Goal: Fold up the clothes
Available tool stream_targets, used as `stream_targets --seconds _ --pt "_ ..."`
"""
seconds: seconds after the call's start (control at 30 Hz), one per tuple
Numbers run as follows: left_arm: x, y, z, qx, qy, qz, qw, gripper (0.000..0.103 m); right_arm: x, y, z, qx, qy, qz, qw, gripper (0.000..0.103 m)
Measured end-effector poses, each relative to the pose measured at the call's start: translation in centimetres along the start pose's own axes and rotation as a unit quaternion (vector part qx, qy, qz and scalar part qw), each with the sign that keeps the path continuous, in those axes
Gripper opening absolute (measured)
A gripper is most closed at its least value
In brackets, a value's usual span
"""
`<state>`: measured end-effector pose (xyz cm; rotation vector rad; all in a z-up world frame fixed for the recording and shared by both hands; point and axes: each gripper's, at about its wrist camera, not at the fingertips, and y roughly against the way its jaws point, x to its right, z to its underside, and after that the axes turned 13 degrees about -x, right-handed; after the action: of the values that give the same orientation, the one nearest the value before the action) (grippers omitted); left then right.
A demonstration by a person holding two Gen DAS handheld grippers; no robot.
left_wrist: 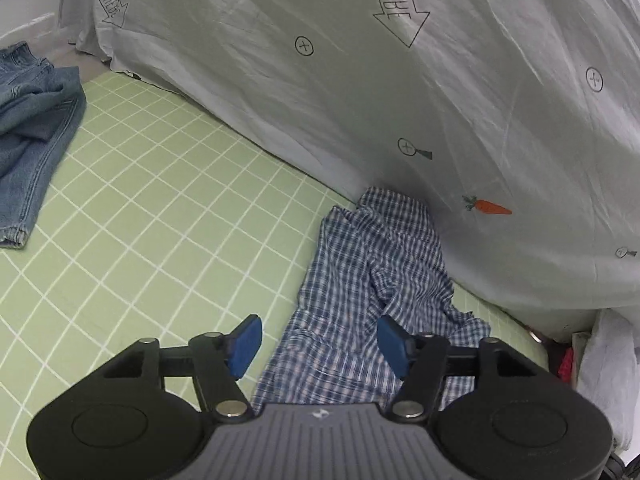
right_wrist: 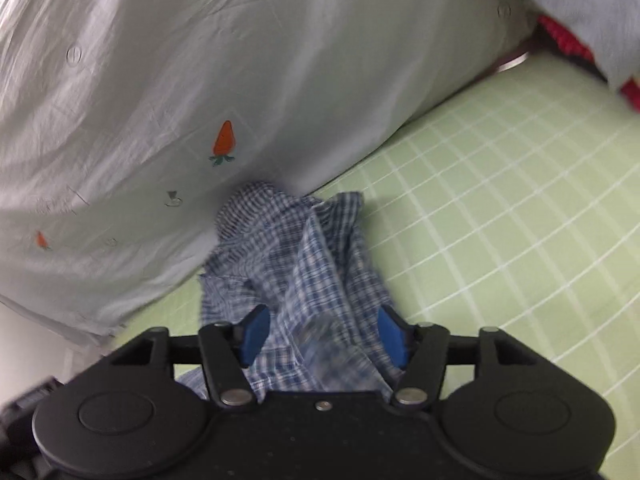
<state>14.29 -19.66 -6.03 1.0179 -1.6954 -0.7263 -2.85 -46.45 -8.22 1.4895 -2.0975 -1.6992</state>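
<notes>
Both grippers hover with their blue pads spread wide and nothing between them. From the left wrist camera, the left gripper (left_wrist: pixel 319 344) sits over the near end of the checked shirt (left_wrist: pixel 372 280), a crumpled blue-and-white plaid garment that runs forward from under the gripper body toward the far cloth. Its right pad shows against the plaid, while its left pad shows against bare sheet just beside the shirt's edge; whether either pad touches the fabric cannot be told. From the right wrist camera, the right gripper (right_wrist: pixel 323 334) likewise stands over the near part of the same shirt (right_wrist: pixel 296 264), with the plaid filling the gap between its two parted pads and bunching up ahead of them. The view is somewhat blurred close to the pads.

The shirt lies in a rumpled heap on the green grid sheet (left_wrist: pixel 152 216), its far end pressed up against the grey quilt (left_wrist: pixel 360 80), which is printed with small carrots, circled crosses and arrow outlines. Well apart from the shirt, at the left edge of the left wrist view, a pair of jeans (left_wrist: pixel 36 128) lies loosely folded on the same sheet. Something red (right_wrist: pixel 568 40) shows near the quilt at the far right of the right wrist view.
</notes>
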Motion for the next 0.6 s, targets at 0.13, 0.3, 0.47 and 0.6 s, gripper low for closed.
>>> stream_targets --seconds 0.13,0.3,0.47,0.6 --pt "-1.2 -2.0 2.4 -0.061 -0.008 -0.028 0.9977 0.067 0.1 -1.1 2.5 -0.037 0.037 0.036 0.998 0.077" --pt "-2.5 -3.9 5.4 -0.134 0.011 -0.054 0.9895 0.067 1.2 -3.3 5.3 -0.099 0.036 0.09 0.99 0.076" --pt "-3.1 -3.8 7.2 -0.169 0.006 -0.064 0.9836 0.072 2.3 -2.7 6.7 -0.124 0.023 0.093 0.988 0.079" --pt "-3.8 -3.4 8.6 -0.189 0.012 -0.063 0.9798 0.072 2.3 -2.4 8.3 -0.147 0.03 0.098 0.984 0.083"
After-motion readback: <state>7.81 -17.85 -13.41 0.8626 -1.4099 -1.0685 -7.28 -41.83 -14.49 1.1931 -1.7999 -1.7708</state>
